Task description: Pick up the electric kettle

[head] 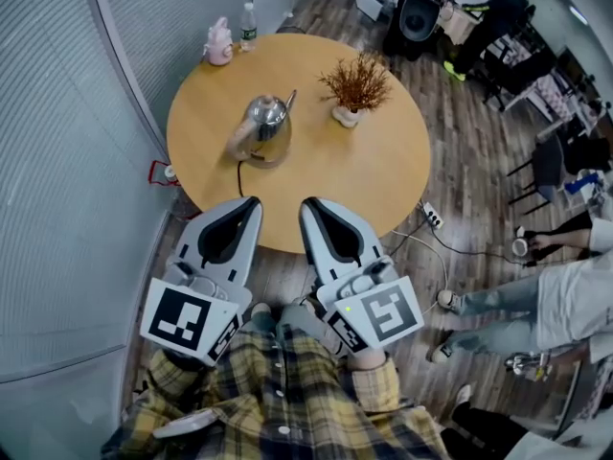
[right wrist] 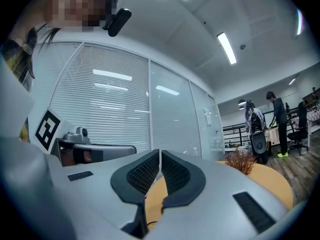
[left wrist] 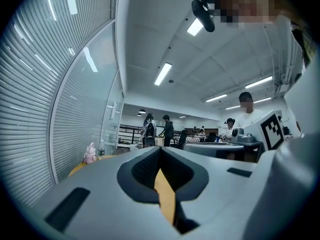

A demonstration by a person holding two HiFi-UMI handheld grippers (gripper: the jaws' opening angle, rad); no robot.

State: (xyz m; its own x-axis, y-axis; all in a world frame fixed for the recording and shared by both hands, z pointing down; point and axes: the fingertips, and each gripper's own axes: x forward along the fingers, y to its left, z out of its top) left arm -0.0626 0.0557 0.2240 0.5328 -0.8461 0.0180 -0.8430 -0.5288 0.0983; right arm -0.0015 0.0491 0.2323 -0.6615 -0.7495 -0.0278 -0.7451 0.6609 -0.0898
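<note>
Electric kettle (head: 265, 127) isn't picked up yet, left untouched on the bench (head: 383, 180), while left hand-held gripper (head: 251, 203) and right hand-held gripper (head: 308, 205) (both pinched closed, empty) are held short.

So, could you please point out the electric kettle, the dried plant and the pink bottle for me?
electric kettle (head: 269, 121), head view, on its steel body.
dried plant (head: 356, 82), head view, on the brown twigs.
pink bottle (head: 218, 46), head view, on its body.
</note>
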